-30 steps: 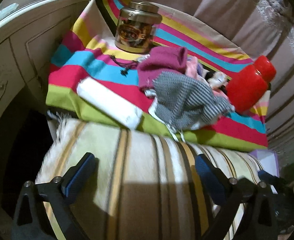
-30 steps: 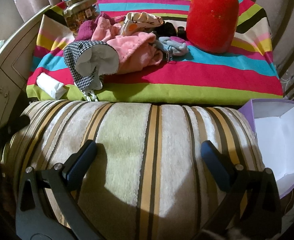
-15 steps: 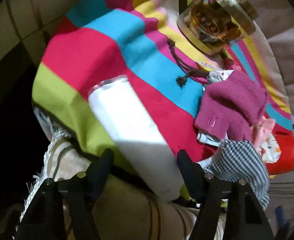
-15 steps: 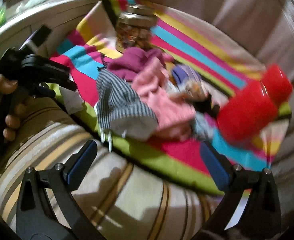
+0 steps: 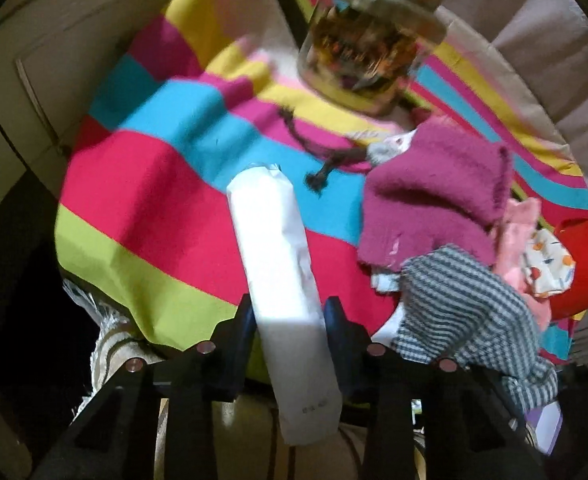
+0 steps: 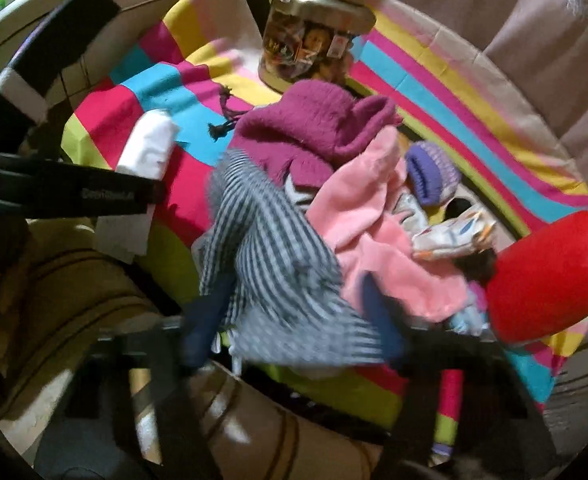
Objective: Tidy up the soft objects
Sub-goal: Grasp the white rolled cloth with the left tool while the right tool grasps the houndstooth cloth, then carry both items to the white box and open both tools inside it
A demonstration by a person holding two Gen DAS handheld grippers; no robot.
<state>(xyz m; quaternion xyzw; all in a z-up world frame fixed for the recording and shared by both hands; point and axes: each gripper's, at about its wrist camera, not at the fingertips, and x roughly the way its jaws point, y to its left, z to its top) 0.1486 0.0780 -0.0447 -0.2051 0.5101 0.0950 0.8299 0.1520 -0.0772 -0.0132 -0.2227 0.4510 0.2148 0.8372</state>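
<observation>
On the striped cloth [image 5: 141, 184] that covers the desk, the left claw [image 5: 289, 332] has just been closing and its two pads now press on both sides of the white rolled packet [image 5: 273, 248]. The right claw [image 6: 294, 320] has also just been closing, narrow around the checked grey-white garment [image 6: 265, 240], which lies at the front of the clothes pile, touching the pink fleece [image 6: 378, 240]; the picture is blurred, but the pads seem to grip it.

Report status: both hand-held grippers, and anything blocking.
Left hand-held gripper closing around white roll. Right hand-held gripper closing around checked cloth. Nothing blocking.
</observation>
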